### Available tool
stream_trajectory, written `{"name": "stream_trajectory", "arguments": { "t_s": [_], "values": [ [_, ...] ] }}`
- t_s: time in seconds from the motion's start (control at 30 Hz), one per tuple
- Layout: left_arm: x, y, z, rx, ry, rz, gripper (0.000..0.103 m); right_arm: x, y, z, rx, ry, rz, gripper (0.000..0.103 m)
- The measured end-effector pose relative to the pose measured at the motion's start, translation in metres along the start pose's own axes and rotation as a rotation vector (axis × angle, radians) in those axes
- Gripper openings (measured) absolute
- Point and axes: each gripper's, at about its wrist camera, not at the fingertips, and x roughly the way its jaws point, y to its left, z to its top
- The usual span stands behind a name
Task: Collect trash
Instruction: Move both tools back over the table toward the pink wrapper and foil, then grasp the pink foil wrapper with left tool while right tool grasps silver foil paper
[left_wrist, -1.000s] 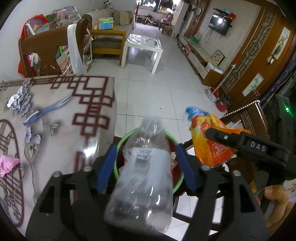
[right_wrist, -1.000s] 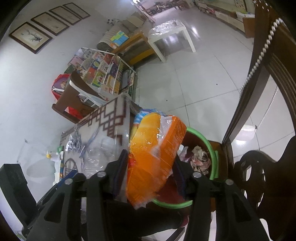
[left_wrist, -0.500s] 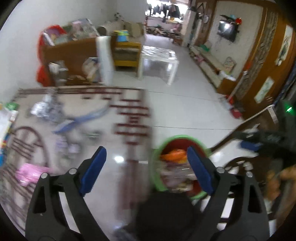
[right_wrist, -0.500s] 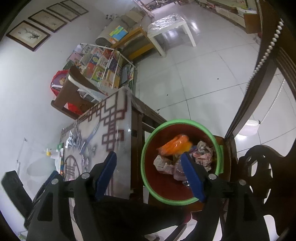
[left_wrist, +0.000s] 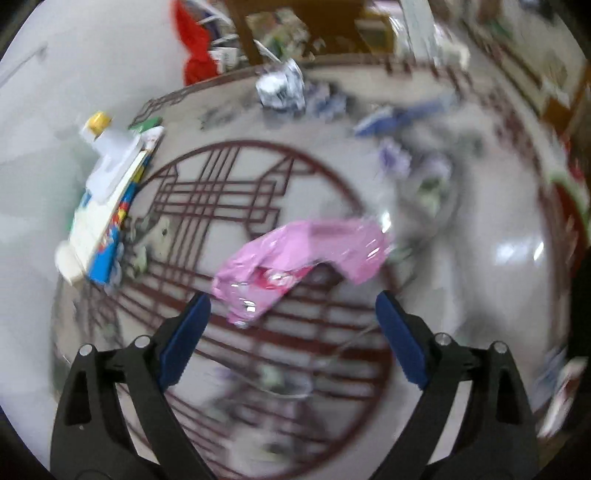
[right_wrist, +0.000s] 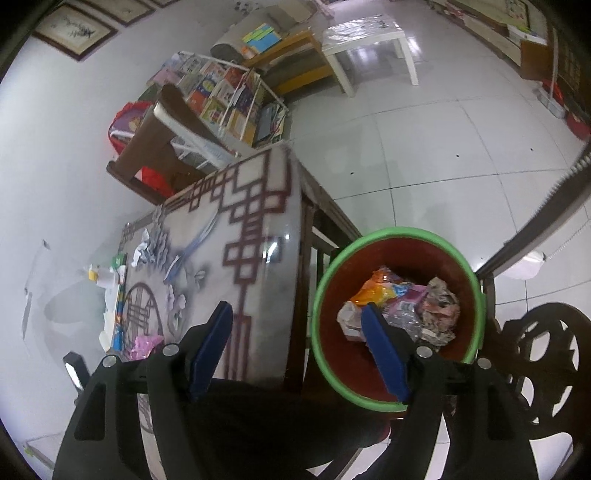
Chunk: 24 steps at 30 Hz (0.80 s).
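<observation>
A crumpled pink wrapper (left_wrist: 303, 258) lies on the patterned table (left_wrist: 498, 229), just ahead of my left gripper (left_wrist: 291, 321). That gripper is open and holds nothing, and its view is blurred. My right gripper (right_wrist: 295, 339) is also open and holds nothing, hanging over the gap between the table's edge (right_wrist: 291, 229) and the green-rimmed bin (right_wrist: 406, 232). Inside the bin lie an orange wrapper (right_wrist: 373, 291), a clear plastic bottle (right_wrist: 404, 319) and crumpled paper (right_wrist: 441, 310). The pink wrapper (right_wrist: 146, 345) shows small at the left of the right wrist view.
A white bottle with a yellow cap (left_wrist: 98, 127) and a colourful box (left_wrist: 107, 225) sit at the table's wall side. A crumpled white wrapper (left_wrist: 280, 86) lies near the far edge. A dark wooden chair (right_wrist: 546, 354) stands beside the bin, and a book rack (right_wrist: 229, 96) behind the table.
My left gripper let go of the clear bottle and swung left from the bin to over the pink wrapper. My right gripper opened; the orange wrapper now lies in the bin.
</observation>
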Motion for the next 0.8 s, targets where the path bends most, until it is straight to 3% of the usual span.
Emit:
{"name": "stream_trajectory", "arguments": {
  "t_s": [0.17, 0.4, 0.47, 0.5, 0.57, 0.6, 0.67, 0.8],
  "values": [
    [0.022, 0.0, 0.011, 0.144, -0.011, -0.036, 0.089, 0.013, 0.028, 0.002, -0.05, 0.025, -0.016, 0.071],
    [0.05, 0.005, 0.029, 0.082, 0.003, -0.148, 0.085, 0.03, 0.077, 0.007, -0.141, 0.045, -0.027, 0.071],
    [0.052, 0.01, 0.029, 0.033, -0.001, -0.168, 0.063, 0.037, 0.096, 0.009, -0.178, 0.053, -0.019, 0.071],
    [0.053, 0.013, 0.029, 0.004, -0.001, -0.177, 0.043, 0.042, 0.107, 0.01, -0.197, 0.059, -0.013, 0.071],
    [0.051, 0.025, 0.027, -0.085, -0.01, -0.195, 0.025, 0.052, 0.127, 0.01, -0.237, 0.076, 0.0, 0.071],
    [0.048, 0.032, 0.025, -0.134, -0.018, -0.213, 0.011, 0.057, 0.137, 0.01, -0.258, 0.084, 0.005, 0.071],
    [0.036, 0.044, 0.016, -0.231, -0.05, -0.22, 0.004, 0.072, 0.162, 0.009, -0.313, 0.109, 0.014, 0.071],
    [0.012, 0.056, -0.005, -0.345, -0.087, -0.222, 0.004, 0.106, 0.216, 0.004, -0.433, 0.163, 0.044, 0.071]
  ]
}}
